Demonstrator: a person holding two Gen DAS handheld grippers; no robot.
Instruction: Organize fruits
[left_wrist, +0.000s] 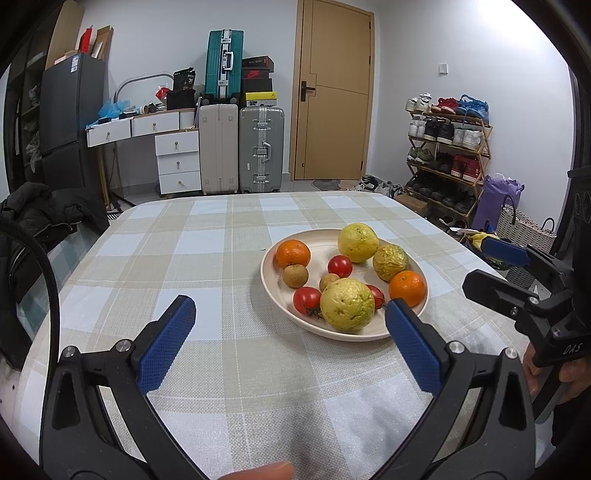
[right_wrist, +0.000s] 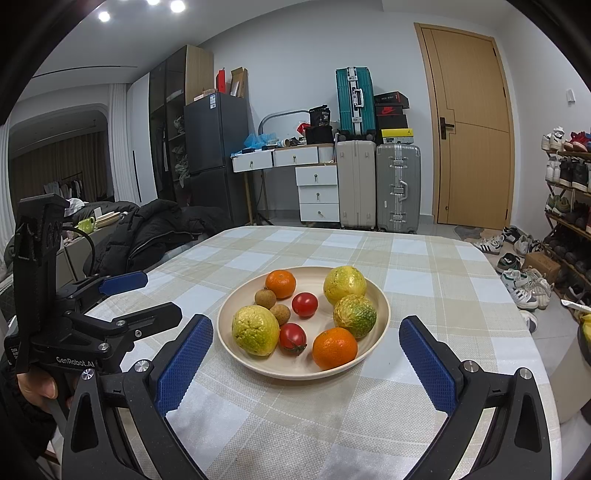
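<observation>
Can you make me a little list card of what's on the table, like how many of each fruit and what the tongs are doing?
plate: one cream plate on the checked tablecloth
oranges: two
yellow-green bumpy fruits: three
tomatoes: three, third half hidden
small brown fruits: two
left tongs: open, holding nothing
right tongs: open, holding nothing
fruit off the plate: none seen

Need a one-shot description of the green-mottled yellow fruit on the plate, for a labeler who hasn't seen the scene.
On the checked tablecloth sits one round cream plate of fruit. Along its right side, between the smooth yellow fruit at the back and the front orange, lies the target fruit: the only one with rough, wrinkled, green-blotched skin.
</observation>
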